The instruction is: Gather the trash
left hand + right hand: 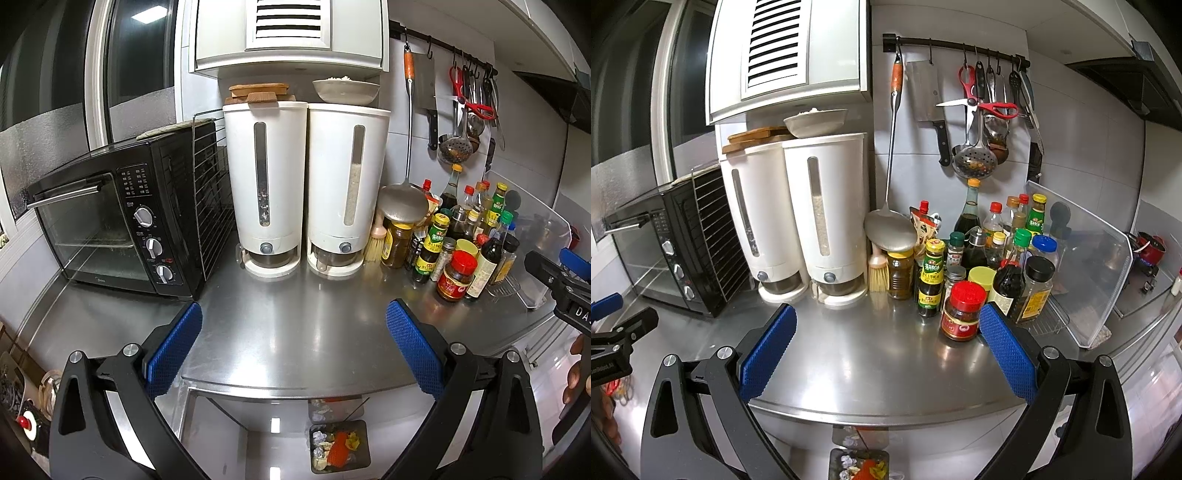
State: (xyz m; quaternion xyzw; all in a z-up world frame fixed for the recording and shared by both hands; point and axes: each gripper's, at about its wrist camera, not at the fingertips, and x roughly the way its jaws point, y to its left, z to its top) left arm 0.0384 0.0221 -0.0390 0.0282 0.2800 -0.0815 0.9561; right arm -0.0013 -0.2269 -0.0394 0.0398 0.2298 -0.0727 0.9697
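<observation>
Hovering over the bare steel tabletop (295, 332), the left gripper (293, 347) and right gripper (888, 345) both have jaws spread wide and empty. The trash (338, 448) already lies in the bin (364, 428) on the floor below the edge. No litter shows up top, so scan corners before closing on anything

both grippers hover level over the front edge of the worktop (295, 332), side by side. left gripper (293, 345) and right gripper (888, 349) gape wide, empty. fingers, probably the right hand (578, 369), grip its handle.
</observation>
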